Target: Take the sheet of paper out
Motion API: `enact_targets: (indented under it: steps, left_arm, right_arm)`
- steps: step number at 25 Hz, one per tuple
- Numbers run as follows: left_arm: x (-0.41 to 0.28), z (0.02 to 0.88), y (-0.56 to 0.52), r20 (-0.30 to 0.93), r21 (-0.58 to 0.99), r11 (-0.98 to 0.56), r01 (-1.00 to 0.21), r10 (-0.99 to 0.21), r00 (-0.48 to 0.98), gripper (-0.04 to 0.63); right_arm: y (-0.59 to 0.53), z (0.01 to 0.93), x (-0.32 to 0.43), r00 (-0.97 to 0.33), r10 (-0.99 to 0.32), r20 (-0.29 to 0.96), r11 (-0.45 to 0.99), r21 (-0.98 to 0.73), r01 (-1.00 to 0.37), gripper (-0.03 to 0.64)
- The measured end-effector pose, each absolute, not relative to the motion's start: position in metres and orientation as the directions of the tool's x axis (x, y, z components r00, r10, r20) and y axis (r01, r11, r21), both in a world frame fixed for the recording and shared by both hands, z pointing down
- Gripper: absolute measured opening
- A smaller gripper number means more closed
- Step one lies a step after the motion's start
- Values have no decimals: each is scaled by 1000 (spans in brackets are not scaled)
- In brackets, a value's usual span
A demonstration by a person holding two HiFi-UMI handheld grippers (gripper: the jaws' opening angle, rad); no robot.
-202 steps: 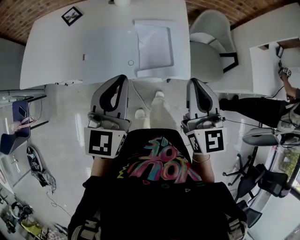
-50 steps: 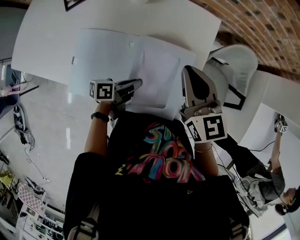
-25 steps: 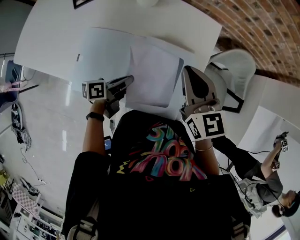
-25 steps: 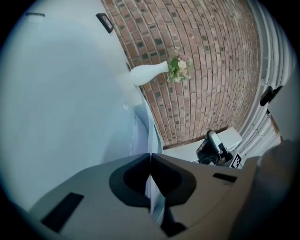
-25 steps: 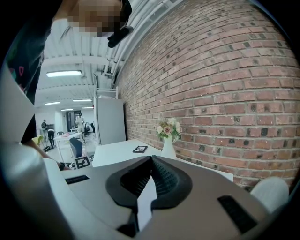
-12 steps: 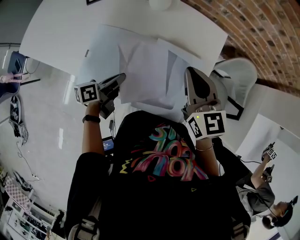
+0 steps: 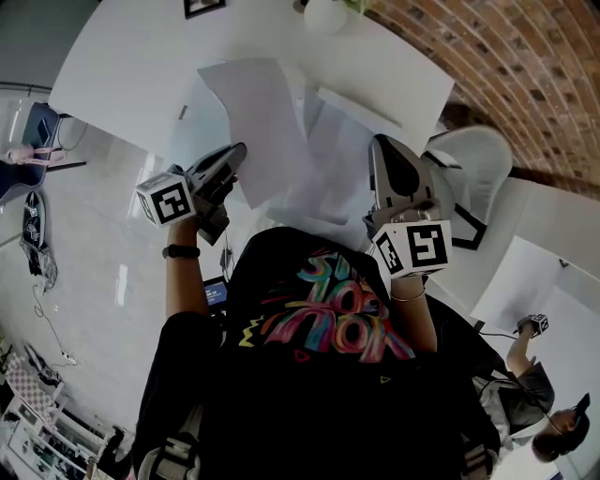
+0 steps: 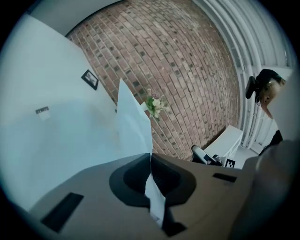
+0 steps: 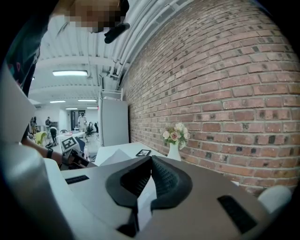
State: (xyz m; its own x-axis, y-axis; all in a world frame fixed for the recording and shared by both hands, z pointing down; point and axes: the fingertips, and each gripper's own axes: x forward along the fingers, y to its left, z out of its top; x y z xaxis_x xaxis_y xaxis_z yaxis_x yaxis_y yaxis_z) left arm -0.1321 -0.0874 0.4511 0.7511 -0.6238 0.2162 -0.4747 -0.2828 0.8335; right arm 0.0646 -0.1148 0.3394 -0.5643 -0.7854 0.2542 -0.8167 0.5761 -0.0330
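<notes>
A white sheet of paper (image 7: 255, 120) stands lifted above the table, its lower corner pinched in my left gripper (image 7: 236, 156), which is shut on it. In the left gripper view the sheet (image 8: 134, 124) rises straight up out of the shut left gripper (image 8: 151, 157). A translucent folder (image 7: 335, 167) lies on the white table (image 7: 122, 66) to the right of the sheet. My right gripper (image 7: 385, 147) is at the folder's near right edge. In the right gripper view the right gripper (image 9: 151, 160) is shut on a thin white edge of the folder (image 9: 143, 202).
A framed picture (image 7: 203, 7) and a white vase of flowers (image 7: 323, 13) stand at the table's far side by the brick wall; the vase (image 9: 174, 140) shows ahead of the right gripper. A white chair (image 7: 469, 173) is to the right. Another person (image 7: 536, 389) is at lower right.
My left gripper has risen and swung left with the sheet, which has come up out of the folder and now stands nearly upright. The right gripper has stayed at the folder's edge.
</notes>
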Motion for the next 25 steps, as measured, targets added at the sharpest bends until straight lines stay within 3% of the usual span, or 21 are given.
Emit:
enact_targets:
  steps: [14, 25]
  left_arm:
    - [-106, 324, -97, 44, 556, -507, -659, -773, 633, 23]
    - [-67, 280, -99, 10, 244, -514, -822, -846, 532, 23]
  right_arm:
    - [-115, 296, 90, -514, -843, 158, 521, 4, -854, 20]
    - [-108, 275, 124, -456, -883, 114, 461, 21, -887, 20]
